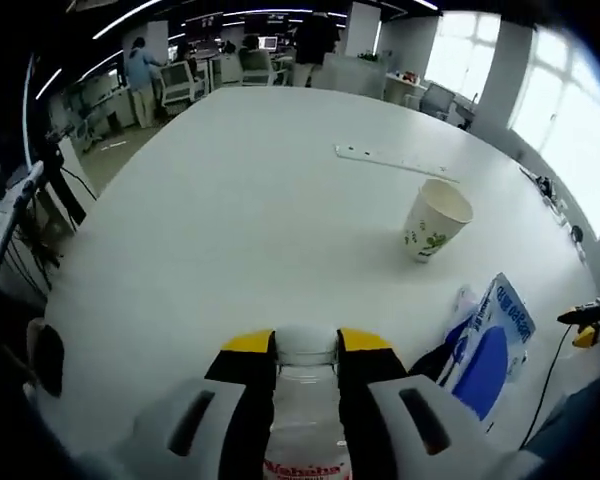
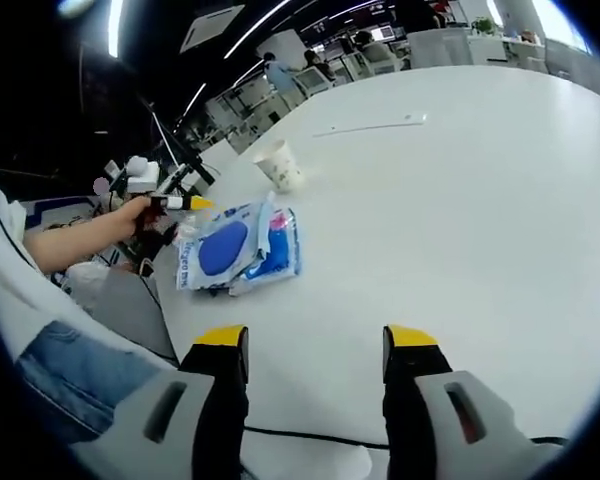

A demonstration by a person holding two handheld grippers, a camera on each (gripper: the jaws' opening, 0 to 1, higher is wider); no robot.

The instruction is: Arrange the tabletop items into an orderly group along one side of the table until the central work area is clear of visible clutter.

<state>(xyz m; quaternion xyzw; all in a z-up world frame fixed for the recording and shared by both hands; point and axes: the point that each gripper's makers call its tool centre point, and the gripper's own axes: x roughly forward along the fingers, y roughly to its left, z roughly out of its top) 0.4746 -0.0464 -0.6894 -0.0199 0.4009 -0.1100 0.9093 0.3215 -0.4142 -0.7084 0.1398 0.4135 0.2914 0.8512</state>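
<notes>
Both tongs differ: left tongs grasp a bottle, right tongs released.

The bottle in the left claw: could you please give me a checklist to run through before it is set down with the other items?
1. Left claw shut on the bottle: ok, the jaws press both sides below the cap.
2. Cap on the bottle: ok.
3. Cup upright: not ok, it leans.
4. Bare table to set the bottle down beside the blue packet: ok.
5. Right claw free to help: ok, open with nothing between the jaws.
6. Cable under the right claw out of the way: cannot tell.
</notes>
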